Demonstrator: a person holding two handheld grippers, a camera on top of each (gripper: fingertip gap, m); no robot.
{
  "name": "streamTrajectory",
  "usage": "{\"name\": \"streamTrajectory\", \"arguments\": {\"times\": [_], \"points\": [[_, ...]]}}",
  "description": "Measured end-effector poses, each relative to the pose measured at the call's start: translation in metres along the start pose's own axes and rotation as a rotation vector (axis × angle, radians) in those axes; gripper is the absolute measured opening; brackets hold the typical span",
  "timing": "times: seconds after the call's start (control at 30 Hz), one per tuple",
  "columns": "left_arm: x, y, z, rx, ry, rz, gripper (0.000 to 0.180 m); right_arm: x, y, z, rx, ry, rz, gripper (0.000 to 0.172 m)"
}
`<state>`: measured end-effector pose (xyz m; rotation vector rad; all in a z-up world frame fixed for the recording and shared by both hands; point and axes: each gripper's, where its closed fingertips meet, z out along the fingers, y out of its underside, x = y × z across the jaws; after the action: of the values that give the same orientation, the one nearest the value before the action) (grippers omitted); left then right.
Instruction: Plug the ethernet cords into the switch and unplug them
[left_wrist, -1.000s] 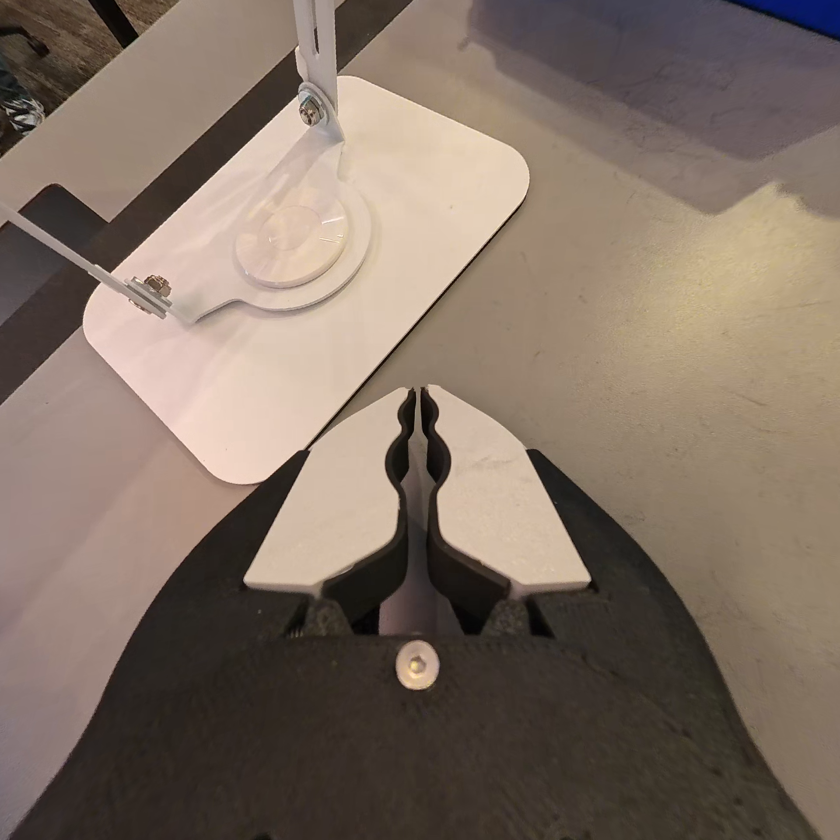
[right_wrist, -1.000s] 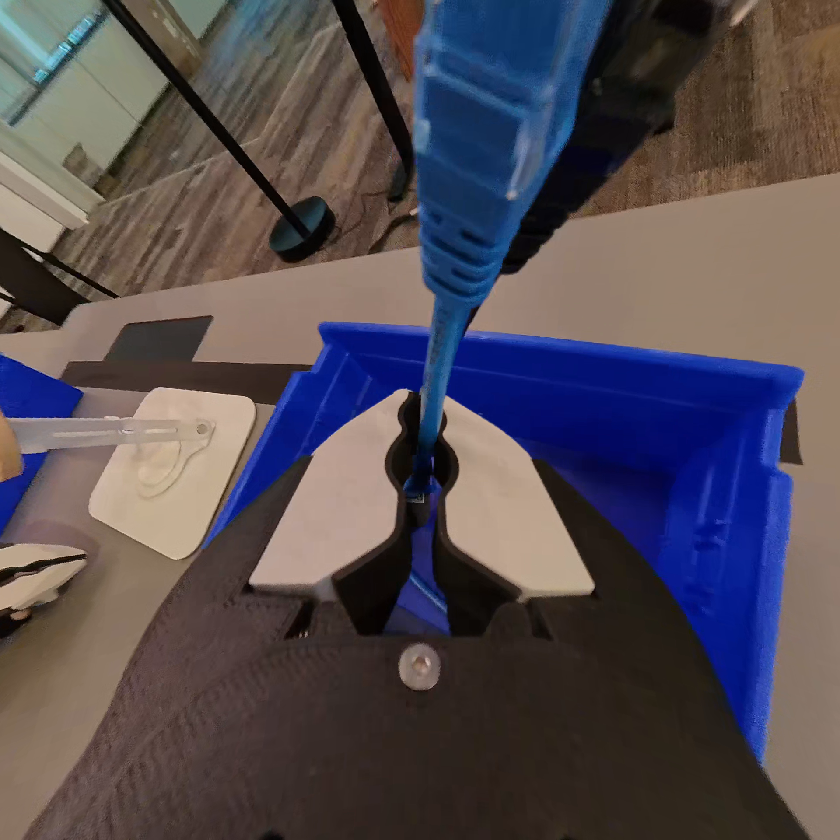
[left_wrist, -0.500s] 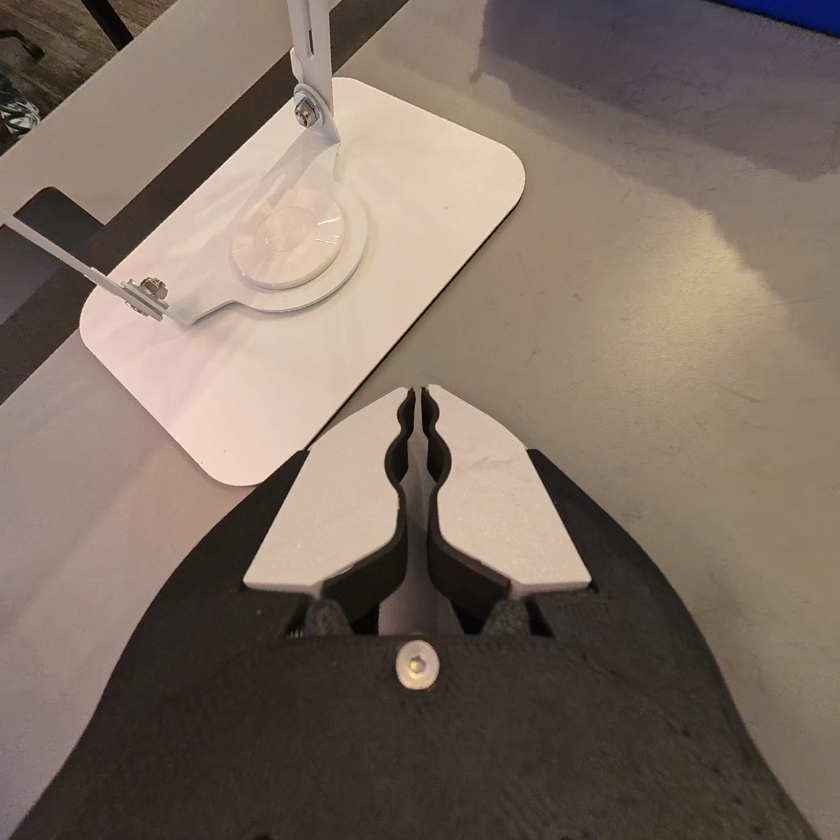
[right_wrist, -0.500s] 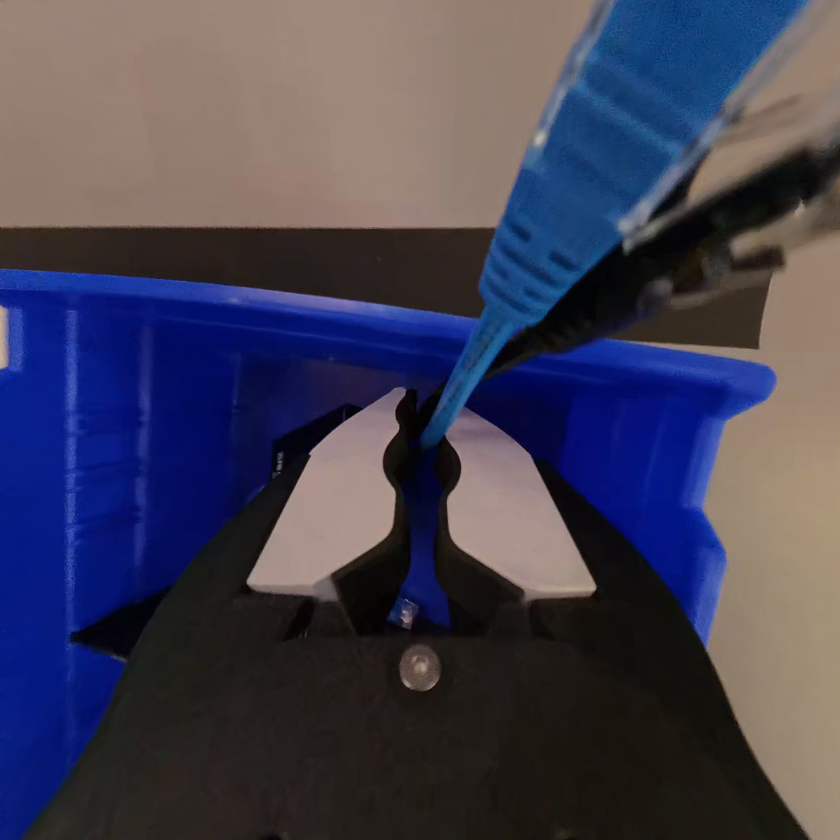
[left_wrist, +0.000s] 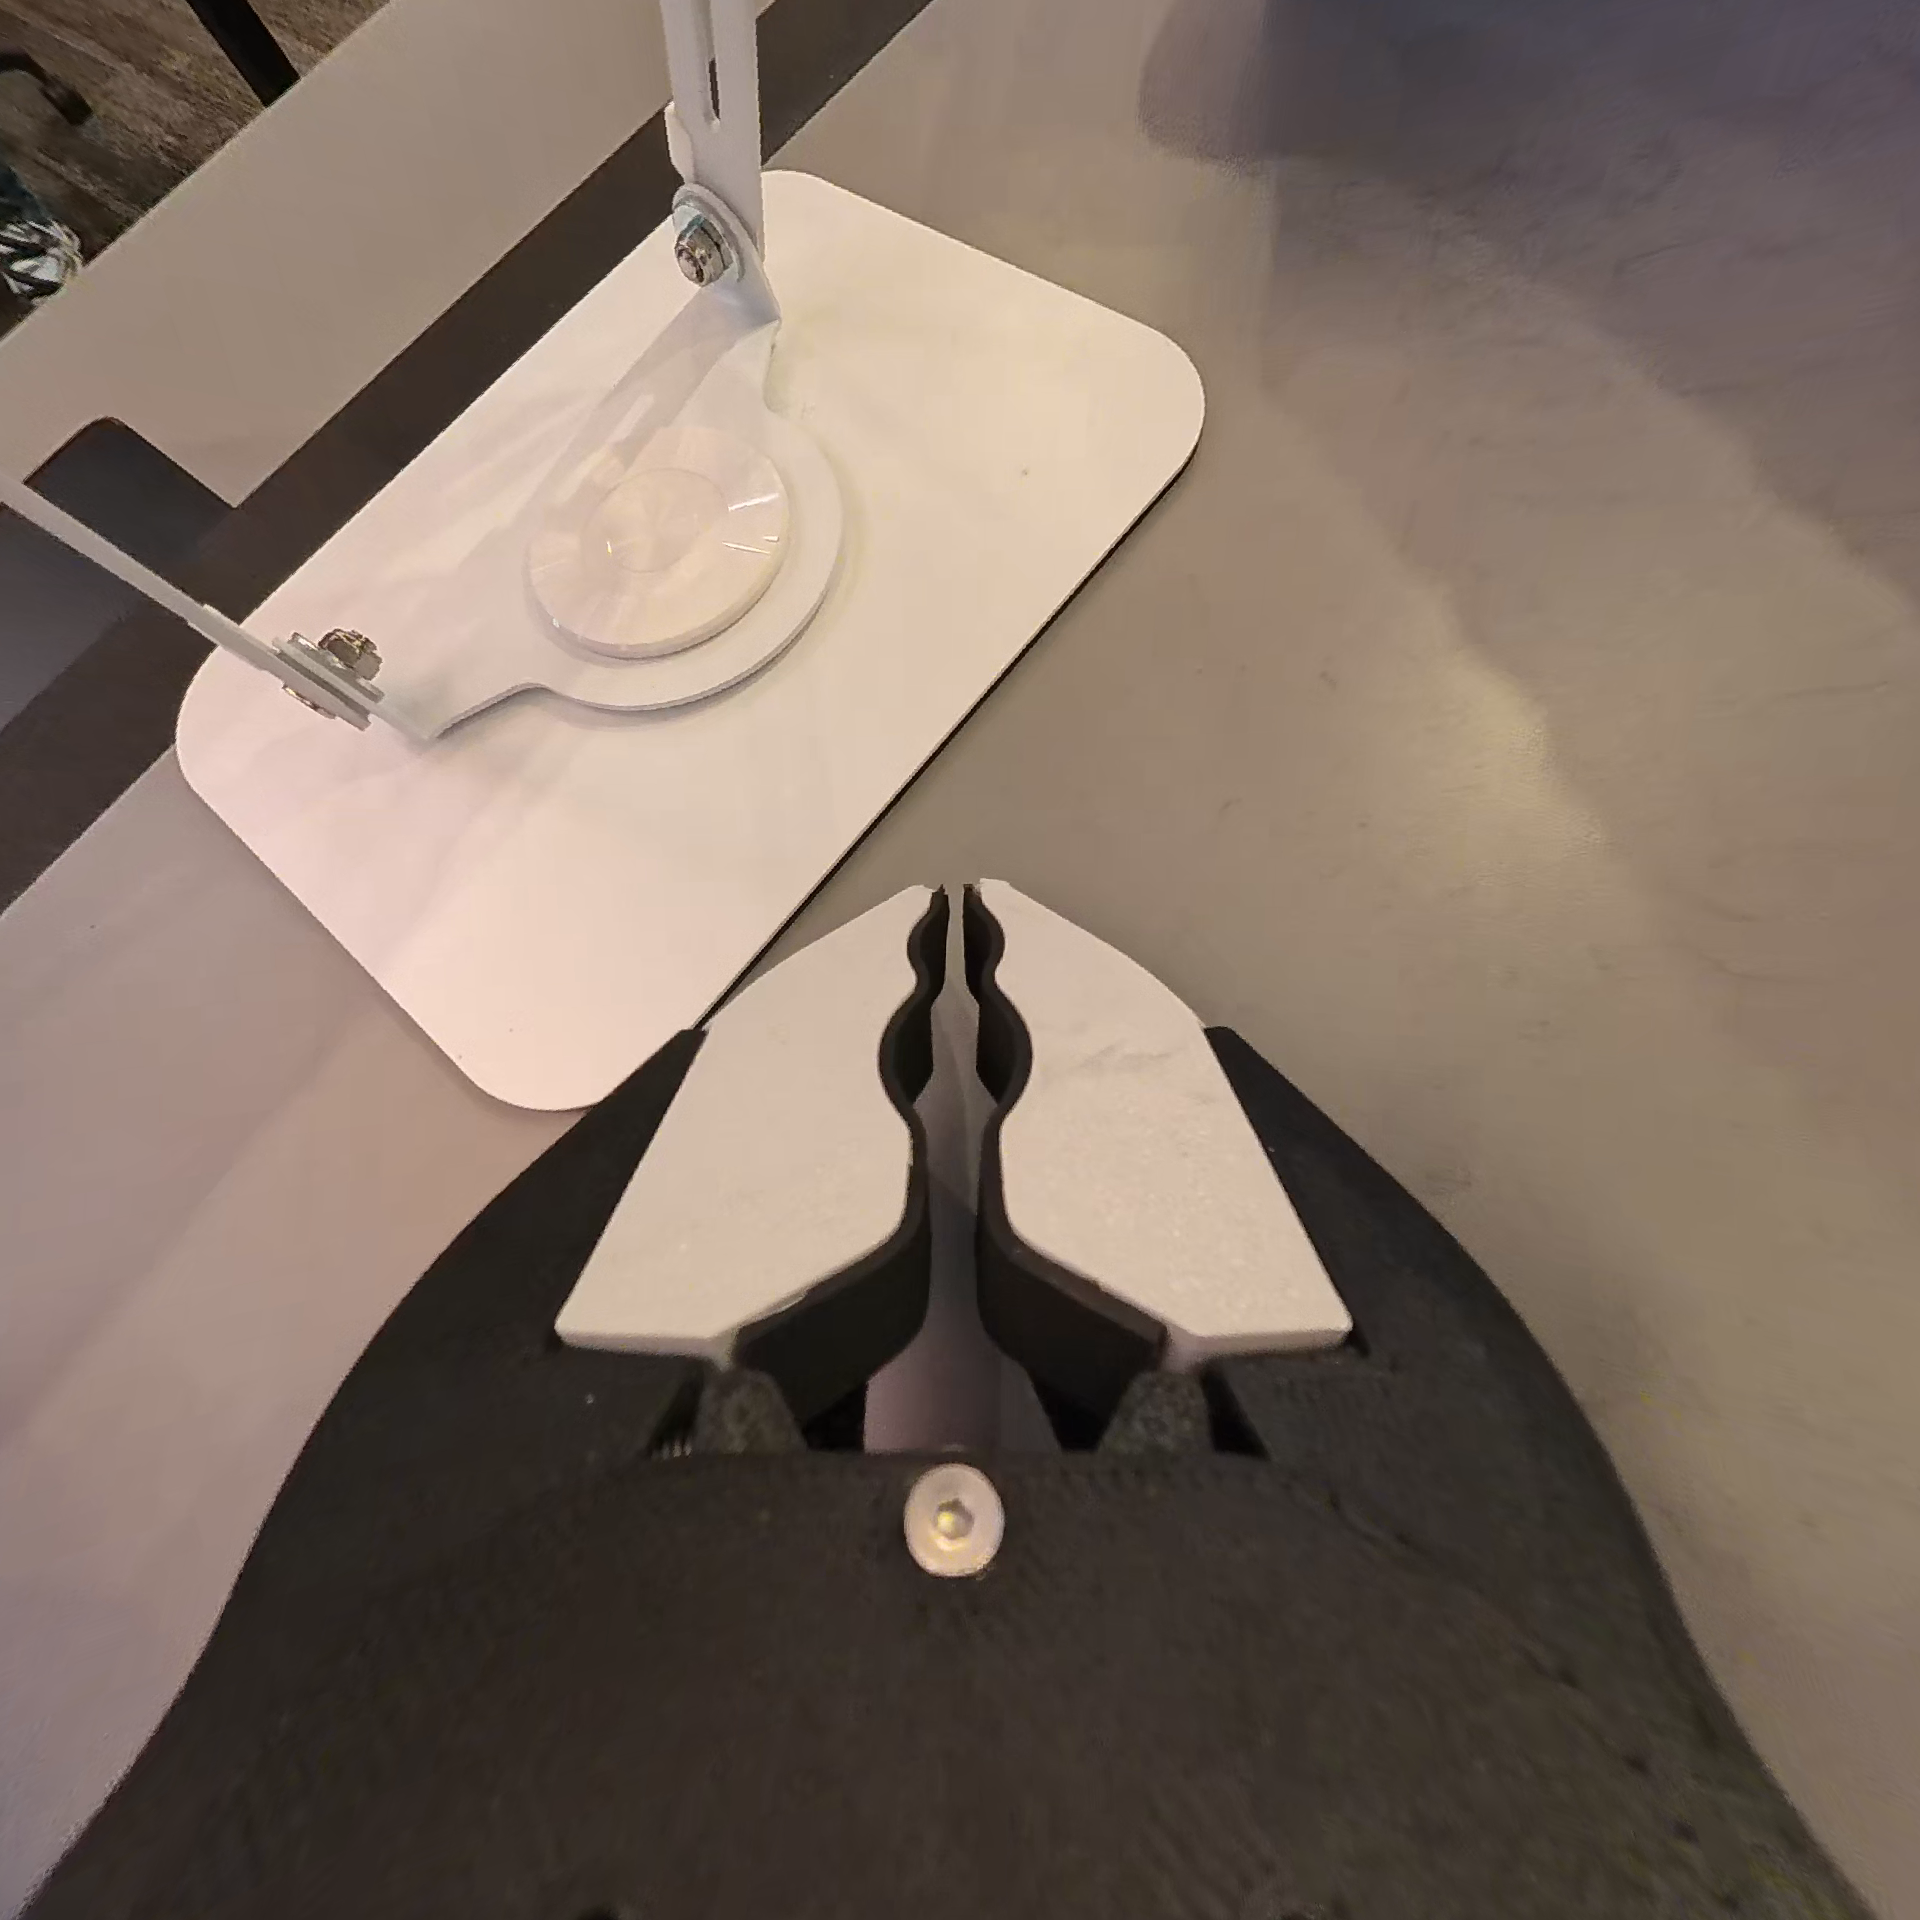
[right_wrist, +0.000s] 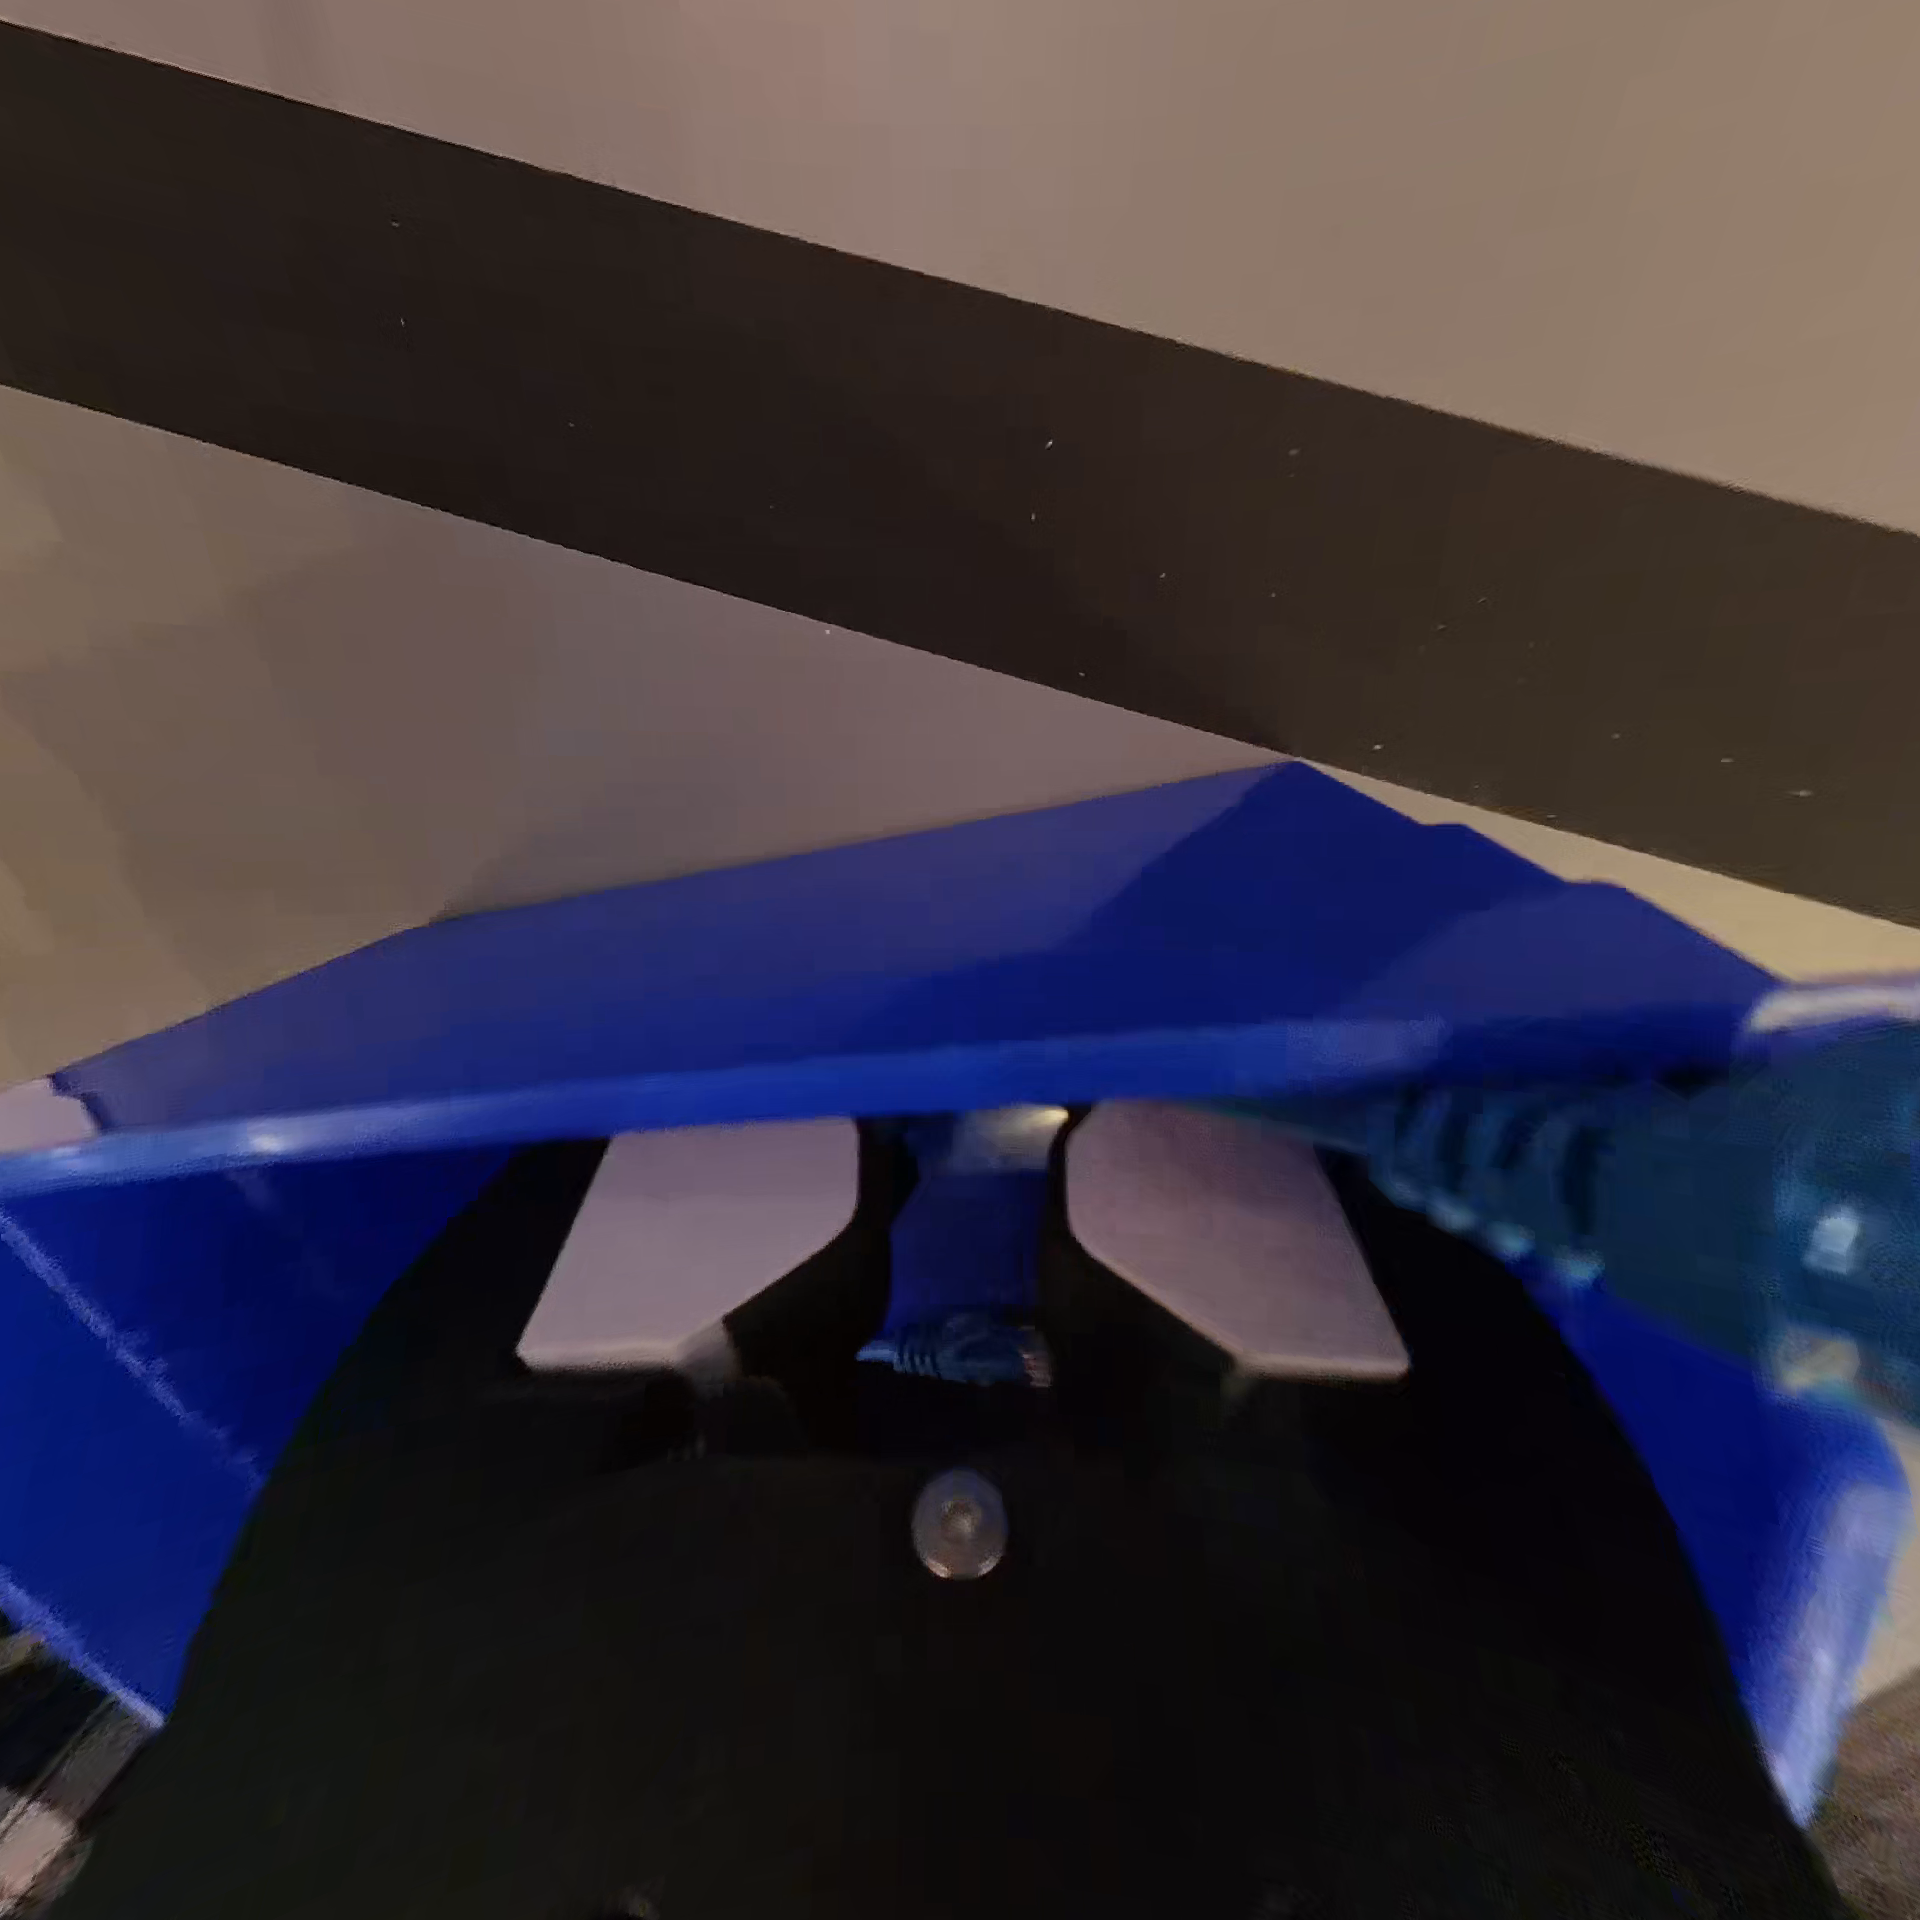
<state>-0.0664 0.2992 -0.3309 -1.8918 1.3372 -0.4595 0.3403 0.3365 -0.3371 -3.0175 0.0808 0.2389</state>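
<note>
A second ago the right gripper (right_wrist: 961, 1143) pinched the blue cord well above the blue bin (right_wrist: 727, 997); now it has dipped inside the bin. Its fingers (right_wrist: 717, 1226) have parted to a wider gap, with the tips hidden behind the bin's near rim. The cord (right_wrist: 1496, 1174) lies blurred along that rim, its long axis running from the fingers out to the right of the bin, plug end outermost. It looks released, so this cord is probably unplugged and being put away. Another blue plug (right_wrist: 956, 1351) lies on the bin floor. No switch is in view. The left gripper (left_wrist: 954, 894) has barely moved, its fingers nearly together on nothing, over the worktop (left_wrist: 1455, 831) beside a white stand base (left_wrist: 644, 831), away from the bin
</note>
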Motion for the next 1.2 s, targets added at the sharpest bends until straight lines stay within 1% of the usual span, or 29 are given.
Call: {"name": "streamTrajectory", "arguments": {"times": [0.03,0.07,0.13,0.17,0.3,0.37,0.43,0.47,0.53,0.57,0.67,0.73,0.77,0.8,0.87,0.97,1.1,1.17,1.2], "points": [[0.0,0.0,0.0,-0.001,0.002,0.001,0.002,0.001,0.0,-0.002,0.0,0.018,-0.01,0.043],[0.001,0.0,0.0,-0.003,0.003,0.004,0.002,0.0,0.0,-0.006,0.0,0.015,-0.016,0.052],[0.001,0.0,0.001,-0.006,0.004,0.009,0.002,-0.004,0.0,-0.015,0.013,0.007,-0.034,0.066],[0.001,0.0,0.001,-0.007,0.004,0.011,0.002,-0.005,0.002,-0.02,0.006,0.014,-0.049,0.076],[0.002,0.0,0.001,-0.007,0.006,0.013,0.002,-0.017,0.01,-0.04,0.012,0.004,-0.111,0.097],[0.002,0.001,0.001,-0.007,0.006,0.016,0.002,-0.024,0.011,-0.047,0.042,-0.015,-0.127,0.101],[0.002,0.001,0.001,-0.011,0.004,0.02,0.002,-0.03,0.013,-0.044,0.048,-0.082,-0.116,0.103],[0.002,0.001,0.001,-0.012,0.002,0.022,0.002,-0.028,0.014,-0.039,0.046,-0.086,-0.1,0.105],[0.002,0.001,0.001,-0.014,-0.003,0.024,0.002,-0.019,0.016,-0.031,0.054,-0.044,-0.105,0.107],[0.002,0.001,0.001,-0.012,-0.004,0.023,0.002,-0.015,0.015,-0.029,0.067,-0.021,-0.104,0.118],[0.002,0.001,0.001,-0.012,0.0,0.02,0.002,-0.02,0.013,-0.032,0.118,-0.044,-0.12,0.129],[0.003,0.001,0.002,-0.014,0.003,0.024,0.002,-0.023,0.009,-0.042,0.163,-0.073,-0.112,0.128],[0.003,0.001,0.002,-0.015,0.004,0.026,0.002,-0.023,0.008,-0.046,0.186,-0.088,-0.105,0.13],[0.003,0.001,0.002,-0.015,0.005,0.028,0.002,-0.023,0.009,-0.049,0.185,-0.102,-0.092,0.128],[0.003,0.001,0.002,-0.017,0.007,0.028,0.002,-0.021,0.014,-0.052,0.154,-0.09,-0.113,0.125],[0.003,0.001,0.002,-0.017,0.008,0.027,0.002,-0.015,0.029,-0.05,0.059,0.007,-0.204,0.124],[0.003,0.001,0.002,-0.016,0.007,0.028,0.002,-0.024,0.027,-0.075,0.166,0.0,-0.22,0.114],[0.003,0.001,0.002,-0.017,0.007,0.03,0.002,-0.043,0.036,-0.085,0.182,-0.067,-0.287,0.1],[0.003,0.001,0.002,-0.017,0.006,0.031,0.002,-0.055,0.047,-0.086,0.152,-0.118,-0.343,0.078]]}}
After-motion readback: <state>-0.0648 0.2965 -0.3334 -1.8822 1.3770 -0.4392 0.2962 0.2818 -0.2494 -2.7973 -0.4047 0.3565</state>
